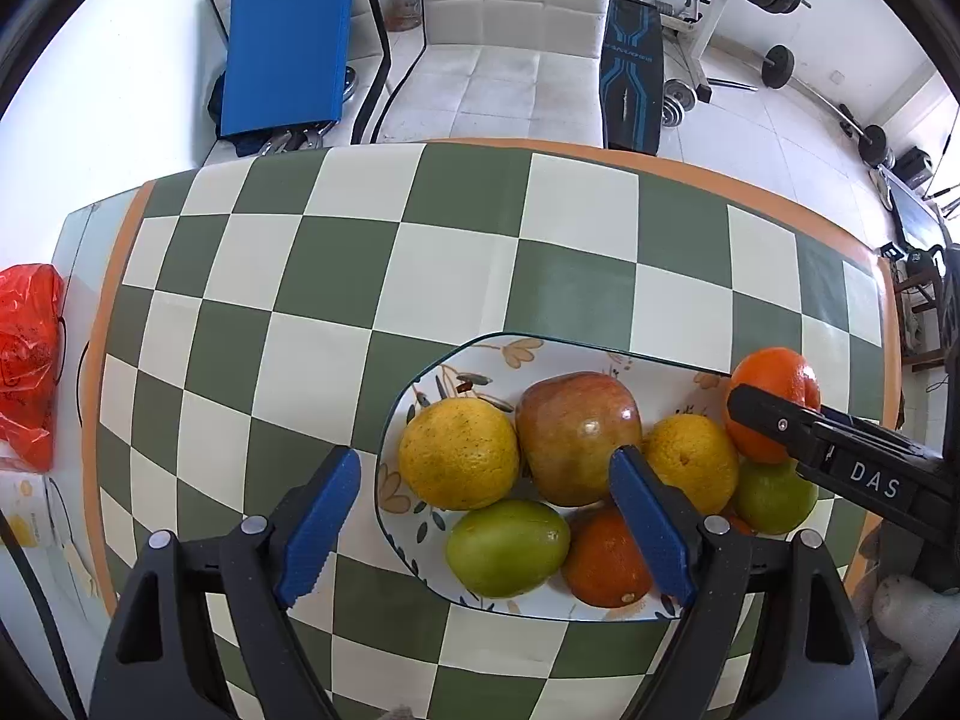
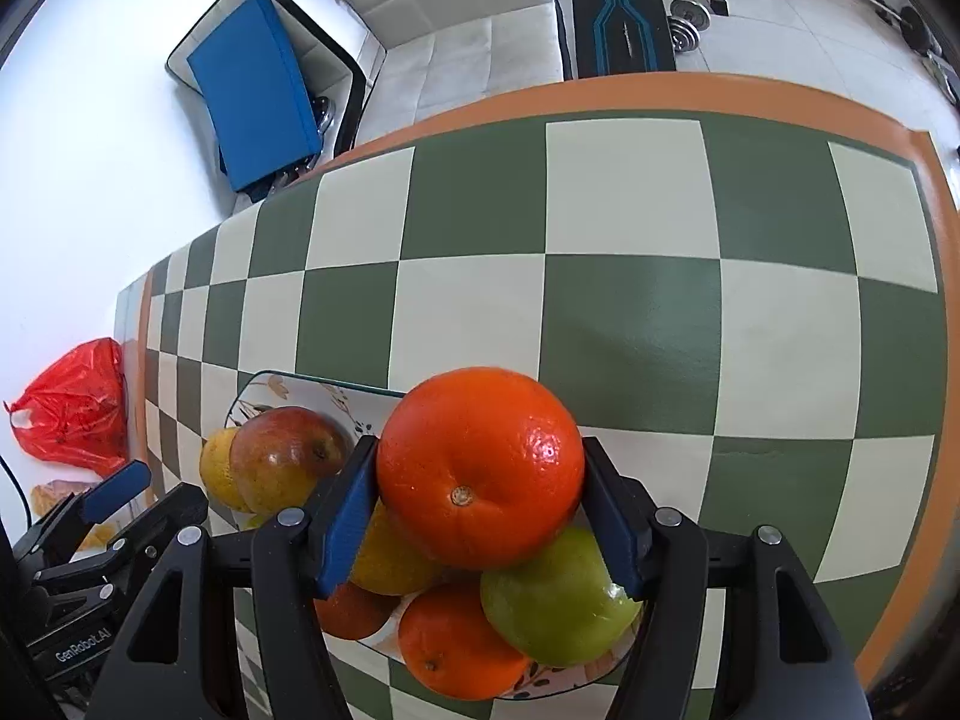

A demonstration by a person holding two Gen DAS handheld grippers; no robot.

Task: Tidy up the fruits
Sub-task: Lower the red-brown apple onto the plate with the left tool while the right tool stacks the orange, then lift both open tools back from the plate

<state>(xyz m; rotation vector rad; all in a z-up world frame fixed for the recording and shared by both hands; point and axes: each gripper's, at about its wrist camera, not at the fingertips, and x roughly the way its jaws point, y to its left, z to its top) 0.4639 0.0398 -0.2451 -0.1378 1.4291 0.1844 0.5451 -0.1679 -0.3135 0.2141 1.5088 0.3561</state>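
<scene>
Pinching an orange (image 2: 480,468), the right gripper (image 2: 480,504) hovers above the plate (image 1: 480,354); left gripper (image 1: 486,480) spread.

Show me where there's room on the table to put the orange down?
The right gripper holds the orange. The plate is crowded with fruit. Free room: the checkered tablecloth beyond the plate up to its orange border, and the wide stretch left of the plate toward the red bag.

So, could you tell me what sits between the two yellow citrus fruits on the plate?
The apple lies between them, touching both; the left wrist view shows it.
</scene>
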